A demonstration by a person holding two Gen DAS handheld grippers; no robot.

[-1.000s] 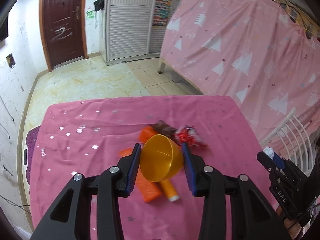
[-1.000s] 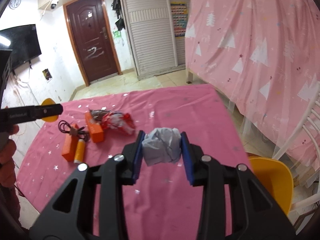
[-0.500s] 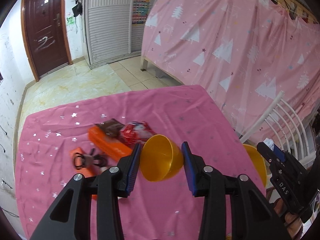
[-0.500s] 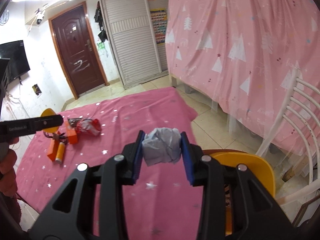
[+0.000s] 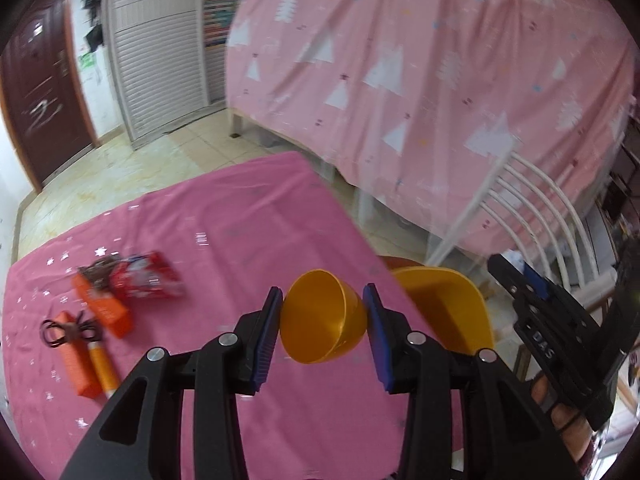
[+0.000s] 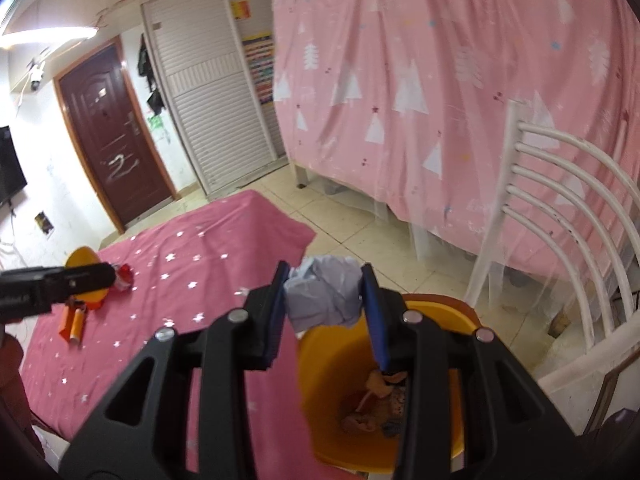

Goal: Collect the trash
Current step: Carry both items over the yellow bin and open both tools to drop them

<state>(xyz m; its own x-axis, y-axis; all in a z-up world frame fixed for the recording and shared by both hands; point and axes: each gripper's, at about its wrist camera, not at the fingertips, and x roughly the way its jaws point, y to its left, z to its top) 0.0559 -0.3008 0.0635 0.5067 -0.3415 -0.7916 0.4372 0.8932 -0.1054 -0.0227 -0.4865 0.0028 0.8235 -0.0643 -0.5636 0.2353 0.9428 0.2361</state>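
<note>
Crumpled tissue [image 6: 322,295] gripped above bin [image 6: 320,364] — cup [image 5: 322,317] clamped

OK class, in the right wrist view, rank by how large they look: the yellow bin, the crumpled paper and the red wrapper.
1. yellow bin
2. crumpled paper, held close to the camera in the right gripper, so it looks bigger than it really is
3. red wrapper, far off on the table

The right gripper [image 6: 323,300] holds a crumpled grey paper [image 6: 326,294] between its blue pads. At 5 o'clock an orange bin [image 6: 320,364] stands with scraps inside. At 9 o'clock, the left gripper [image 6: 60,282] is above the pink tablecloth [image 6: 192,272].
</note>
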